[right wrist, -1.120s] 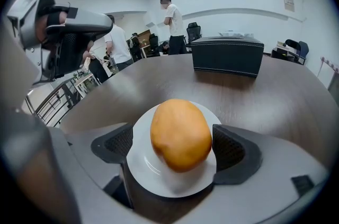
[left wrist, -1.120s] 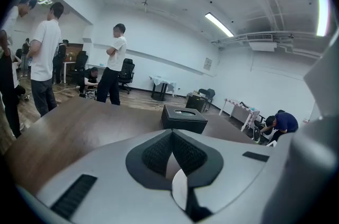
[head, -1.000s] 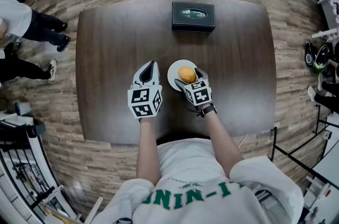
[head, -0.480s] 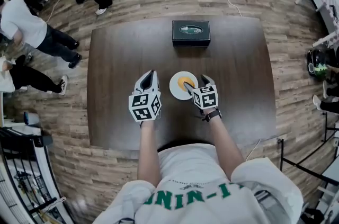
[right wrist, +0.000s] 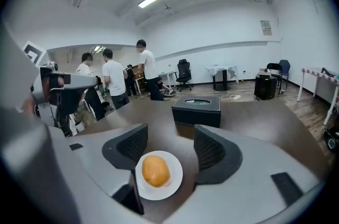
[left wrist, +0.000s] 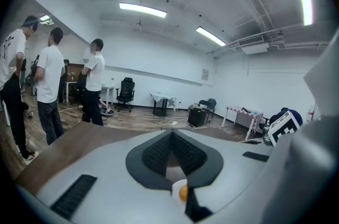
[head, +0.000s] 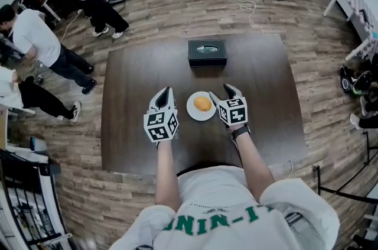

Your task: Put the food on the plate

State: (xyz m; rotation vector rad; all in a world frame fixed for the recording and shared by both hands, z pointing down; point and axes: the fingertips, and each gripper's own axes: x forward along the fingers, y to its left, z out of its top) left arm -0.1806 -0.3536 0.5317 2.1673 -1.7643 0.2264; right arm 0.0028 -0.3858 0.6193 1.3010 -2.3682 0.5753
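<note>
An orange-yellow roll of food [head: 202, 103] lies on a small white plate [head: 194, 112] in the middle of the dark wooden table [head: 266, 95]. My right gripper [head: 221, 93] hovers just right of the plate. Its jaws are closing, with nothing between them. In the right gripper view the food [right wrist: 155, 170] and plate [right wrist: 175, 182] sit low, just ahead of the right gripper [right wrist: 170, 136]. My left gripper [head: 165, 91] rests left of the plate, shut and empty. The left gripper view has the left gripper [left wrist: 172, 135] in front of a sliver of food [left wrist: 183, 194].
A black box [head: 207, 52] stands at the far side of the table, beyond the plate; it also fills the middle of the right gripper view as the black box [right wrist: 196, 110]. Several people [head: 41, 45] stand on the wooden floor to the left. Cables and furniture lie further back.
My right gripper has drawn back from the food on the plate to its right side, and its jaws have narrowed. The left gripper stayed beside the plate. The head view has risen.
</note>
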